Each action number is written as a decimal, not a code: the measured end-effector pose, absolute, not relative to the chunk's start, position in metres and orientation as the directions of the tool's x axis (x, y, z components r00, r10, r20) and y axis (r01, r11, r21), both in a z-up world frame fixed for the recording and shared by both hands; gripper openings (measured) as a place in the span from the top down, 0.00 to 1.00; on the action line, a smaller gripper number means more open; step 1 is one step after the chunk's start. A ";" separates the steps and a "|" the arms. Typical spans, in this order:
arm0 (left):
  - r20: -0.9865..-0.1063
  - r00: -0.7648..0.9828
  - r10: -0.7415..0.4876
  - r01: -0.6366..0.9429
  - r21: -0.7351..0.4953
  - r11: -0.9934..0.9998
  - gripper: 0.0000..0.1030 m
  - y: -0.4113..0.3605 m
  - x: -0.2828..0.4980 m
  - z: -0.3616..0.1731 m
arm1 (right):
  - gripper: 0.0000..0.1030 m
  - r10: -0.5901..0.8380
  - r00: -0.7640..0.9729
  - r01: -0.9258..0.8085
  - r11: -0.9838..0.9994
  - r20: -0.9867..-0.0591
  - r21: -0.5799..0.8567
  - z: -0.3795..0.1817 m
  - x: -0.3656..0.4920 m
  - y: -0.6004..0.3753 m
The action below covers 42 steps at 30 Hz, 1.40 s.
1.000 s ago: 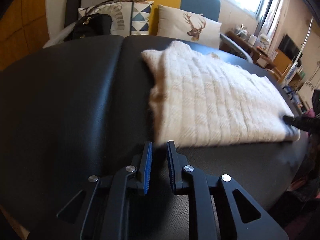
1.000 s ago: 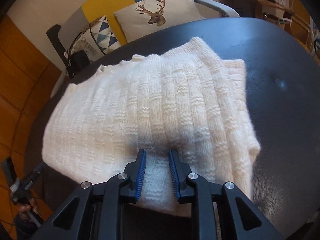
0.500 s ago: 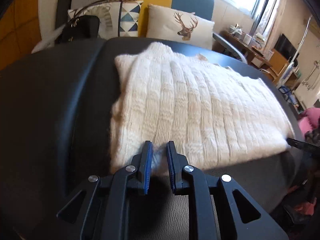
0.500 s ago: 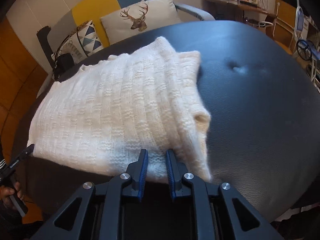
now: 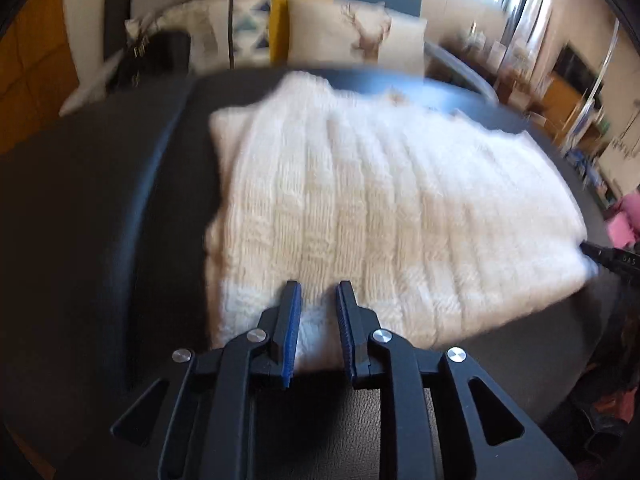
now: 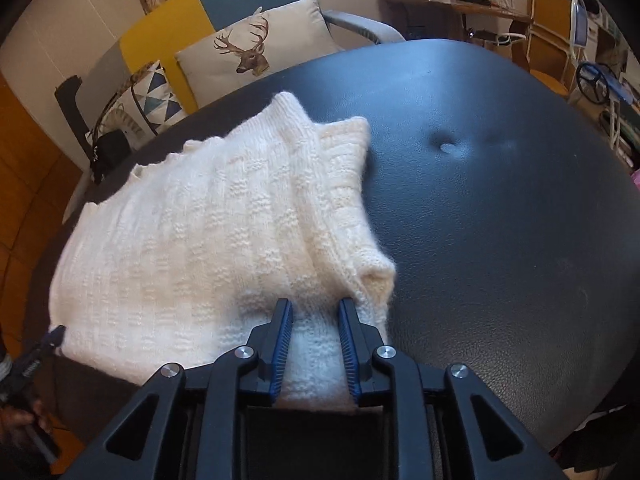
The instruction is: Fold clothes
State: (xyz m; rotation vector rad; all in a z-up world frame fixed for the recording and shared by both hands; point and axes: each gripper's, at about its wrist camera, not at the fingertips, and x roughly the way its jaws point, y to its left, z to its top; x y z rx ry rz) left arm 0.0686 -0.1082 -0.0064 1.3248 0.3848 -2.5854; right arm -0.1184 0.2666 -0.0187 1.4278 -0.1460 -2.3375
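Sweater (image 6: 208, 240), cream ribbed knit, folded flat, both tongs (image 5: 318, 292) (image 6: 314, 308) parted over its near edge.

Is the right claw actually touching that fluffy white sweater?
Touching. In the right wrist view, the right claw has the near edge of the white sweater lying between its blue pads, the knit filling the space between them.
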 end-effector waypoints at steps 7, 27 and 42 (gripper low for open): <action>-0.759 -0.638 -0.127 0.290 -0.084 -0.953 0.71 -0.107 0.031 0.024 | 0.74 -0.417 -0.461 0.404 -0.885 -0.784 0.232 0.025 -0.145 0.209; -0.838 -0.493 -0.235 0.430 -0.001 -0.903 0.70 -0.126 -0.001 0.002 | 0.68 -0.359 -0.467 0.464 -0.877 -0.808 0.122 -0.017 -0.135 0.172; -0.834 -0.497 -0.242 0.426 0.008 -0.905 0.70 -0.125 0.010 -0.005 | 0.67 -0.305 -0.489 0.448 -0.892 -0.817 0.065 -0.013 -0.134 0.163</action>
